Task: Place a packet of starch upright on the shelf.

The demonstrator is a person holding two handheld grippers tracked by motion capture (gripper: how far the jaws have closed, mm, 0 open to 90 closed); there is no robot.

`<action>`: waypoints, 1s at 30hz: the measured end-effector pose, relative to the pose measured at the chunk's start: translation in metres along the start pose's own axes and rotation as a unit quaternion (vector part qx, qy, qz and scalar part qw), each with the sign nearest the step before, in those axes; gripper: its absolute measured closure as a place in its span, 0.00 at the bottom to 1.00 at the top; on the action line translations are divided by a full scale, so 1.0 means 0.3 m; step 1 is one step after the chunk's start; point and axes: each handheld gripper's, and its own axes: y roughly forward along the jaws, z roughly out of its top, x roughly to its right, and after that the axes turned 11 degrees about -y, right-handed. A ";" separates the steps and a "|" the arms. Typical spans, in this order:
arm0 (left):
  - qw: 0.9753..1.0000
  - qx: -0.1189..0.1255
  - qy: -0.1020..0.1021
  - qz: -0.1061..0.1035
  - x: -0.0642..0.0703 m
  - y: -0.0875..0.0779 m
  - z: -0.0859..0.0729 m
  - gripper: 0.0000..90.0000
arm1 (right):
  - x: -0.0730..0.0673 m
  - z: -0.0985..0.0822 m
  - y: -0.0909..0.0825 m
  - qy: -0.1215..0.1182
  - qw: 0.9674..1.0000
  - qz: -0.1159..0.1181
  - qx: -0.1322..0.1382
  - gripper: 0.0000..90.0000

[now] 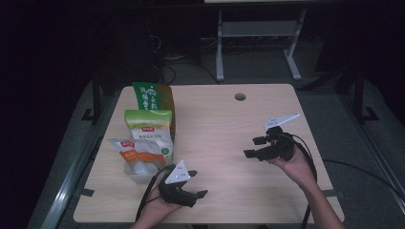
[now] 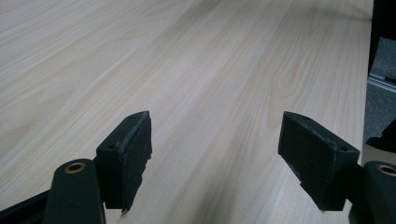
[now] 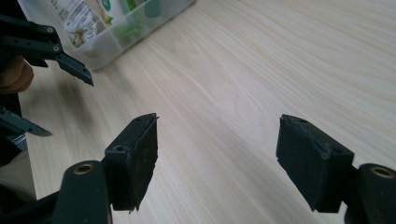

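Observation:
A clear plastic bin (image 1: 136,175) stands on the left side of the wooden table (image 1: 224,119). It holds three snack bags: a tall dark green one (image 1: 152,97) at the back, a pale green and white one (image 1: 148,126), and a white and orange one (image 1: 136,151) in front. My left gripper (image 1: 197,183) is open near the table's front edge, just right of the bin, over bare wood (image 2: 215,149). My right gripper (image 1: 254,147) is open at mid right, pointing left, with nothing between its jaws (image 3: 217,158). The right gripper view also catches the bin (image 3: 116,35) and the left gripper (image 3: 56,51).
A round cable hole (image 1: 240,97) sits near the table's far edge. Cables trail from both grippers off the front. Beyond the table, on the dark floor, stands a grey metal frame (image 1: 258,43). Bare wood lies between the two grippers.

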 end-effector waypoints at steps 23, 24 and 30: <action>1.000 0.002 0.001 0.002 0.000 -0.002 -0.002 0.28 | -0.014 -0.143 -0.037 0.030 1.000 -0.004 -0.004 0.32; 1.000 0.001 0.001 0.002 0.000 -0.002 -0.002 0.28 | -0.015 -0.150 -0.038 0.031 0.999 -0.004 -0.004 0.32; 1.000 0.001 0.004 0.002 -0.001 -0.001 -0.002 0.28 | -0.023 -0.185 -0.045 0.035 0.999 -0.006 -0.003 0.32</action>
